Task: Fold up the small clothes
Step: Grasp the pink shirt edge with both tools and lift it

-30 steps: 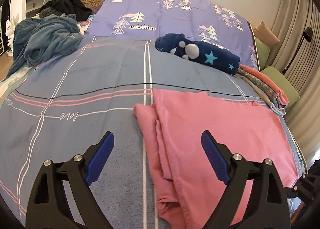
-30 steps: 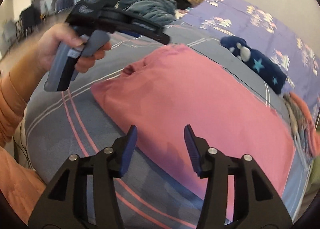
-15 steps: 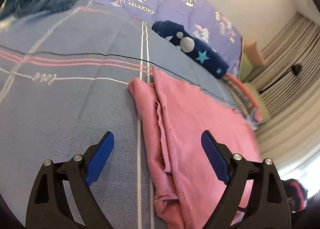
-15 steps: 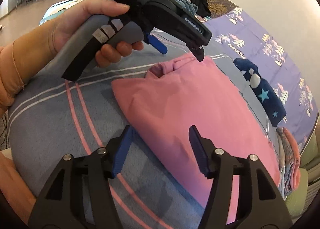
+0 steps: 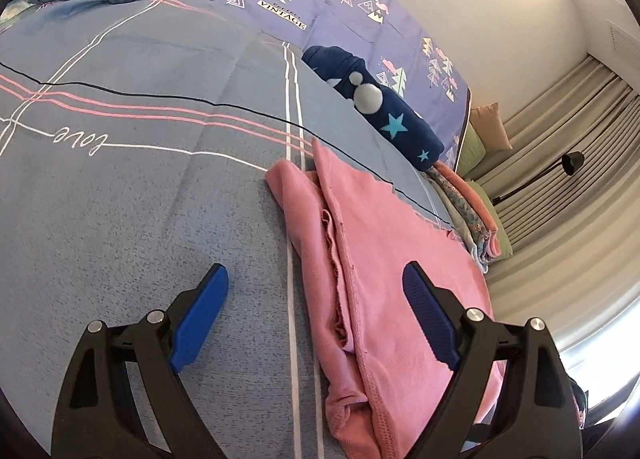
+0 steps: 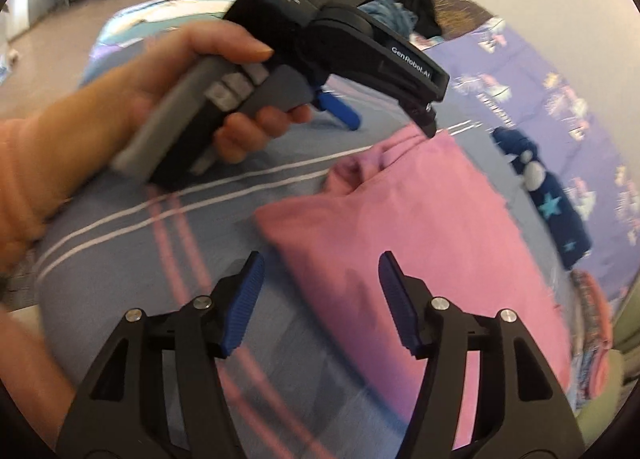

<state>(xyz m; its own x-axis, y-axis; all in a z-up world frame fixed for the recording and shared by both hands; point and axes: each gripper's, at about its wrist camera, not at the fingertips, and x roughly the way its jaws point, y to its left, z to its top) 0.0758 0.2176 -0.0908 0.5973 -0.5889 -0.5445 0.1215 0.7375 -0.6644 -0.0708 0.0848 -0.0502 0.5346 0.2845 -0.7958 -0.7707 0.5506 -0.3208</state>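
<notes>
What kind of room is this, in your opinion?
Most likely a bedroom: the work surface is a bed with a striped bedspread, a pillow lies by the wall, and curtains hang beside a floor lamp.

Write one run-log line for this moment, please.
left gripper: open, above pink garment edge | right gripper: open, empty | garment: flat on bed

The pink garment (image 5: 392,259) is soft matt knit cloth with a ribbed hem; the bedspread (image 5: 140,219) beneath is matt woven cloth, faintly grainy; the left gripper (image 5: 316,313) has matt black plastic arms, ridged blue pads and shiny metal screws; the navy roll (image 5: 384,115) looks fleecy.
</notes>
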